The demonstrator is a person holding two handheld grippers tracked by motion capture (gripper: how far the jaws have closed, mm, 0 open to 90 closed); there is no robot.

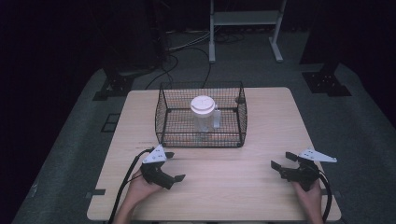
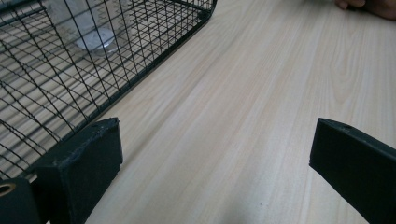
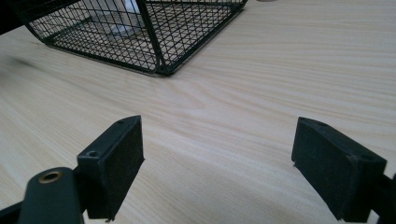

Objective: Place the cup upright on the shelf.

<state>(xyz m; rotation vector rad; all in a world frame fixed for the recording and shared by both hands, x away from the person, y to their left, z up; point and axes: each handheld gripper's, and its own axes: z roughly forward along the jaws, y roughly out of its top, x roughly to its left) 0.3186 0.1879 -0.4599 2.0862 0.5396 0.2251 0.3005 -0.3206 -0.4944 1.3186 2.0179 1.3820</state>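
- The wooden table (image 1: 261, 186) lies under both my tongs, its pale grain running bare between them.
- The black wire basket (image 1: 201, 114) stands ahead of my tongs, nearer my left pair than my right; in the left gripper view its mesh wall (image 2: 84, 70) sits just beside my left-hand jaw.
- Inside the basket stands a clear plastic jug (image 1: 204, 119), upright, with a round white lid (image 1: 202, 104) on top and a handle on the side toward my right tongs.
- My left tongs (image 1: 173, 166) rest low over the table, released, jaws wide apart with nothing between them.
- My right tongs (image 1: 283, 159), well apart from the left, are likewise released and empty.
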